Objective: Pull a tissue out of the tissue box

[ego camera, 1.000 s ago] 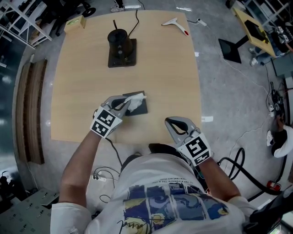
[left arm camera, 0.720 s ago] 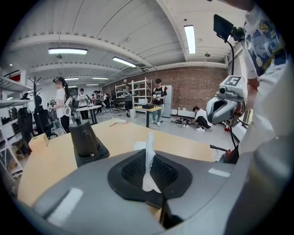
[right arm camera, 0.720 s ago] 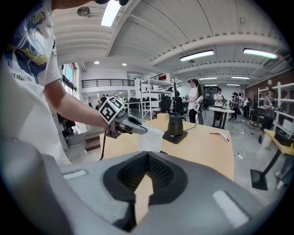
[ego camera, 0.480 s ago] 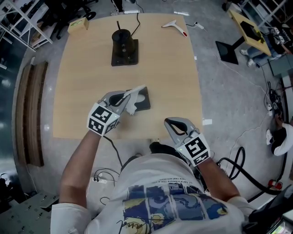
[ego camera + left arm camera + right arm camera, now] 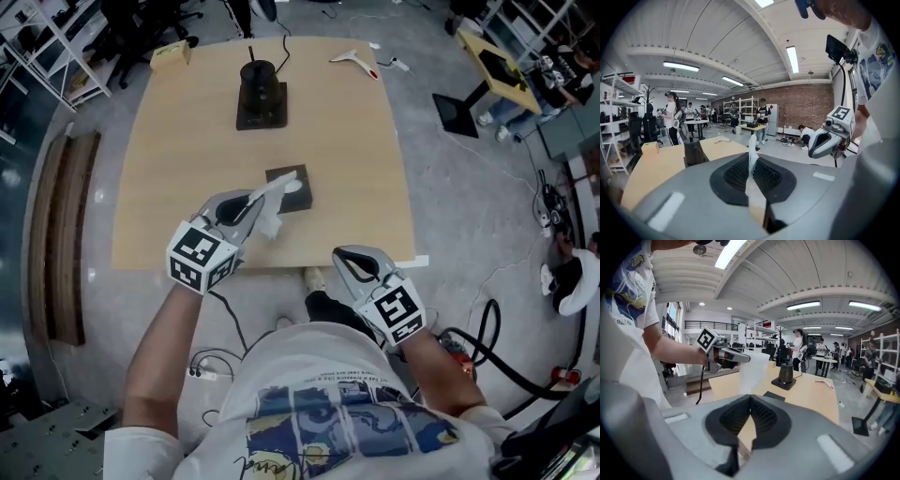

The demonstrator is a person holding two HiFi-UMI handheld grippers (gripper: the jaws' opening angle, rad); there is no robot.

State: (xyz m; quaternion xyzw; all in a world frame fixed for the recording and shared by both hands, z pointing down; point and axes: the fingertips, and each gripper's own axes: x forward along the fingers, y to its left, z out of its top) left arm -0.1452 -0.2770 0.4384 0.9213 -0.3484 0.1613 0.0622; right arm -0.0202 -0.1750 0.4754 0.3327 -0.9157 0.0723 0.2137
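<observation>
The dark tissue box lies flat on the tan table, with white showing in its slot. My left gripper is raised above the table's near side, just left of the box, and is shut on a white tissue. The tissue stands as a thin strip between its jaws. In the right gripper view the tissue hangs like a sheet from the left gripper, above the box. My right gripper hovers off the table's near edge, shut and holding nothing.
A black stand on a plate with a cable sits at the table's far middle. A white tool with a red tip and a small cardboard box lie at the far corners. Several people stand by benches in the background.
My left gripper has risen and drawn back toward me with the tissue, pulling it up from the box. The right gripper has drifted back off the table edge.
</observation>
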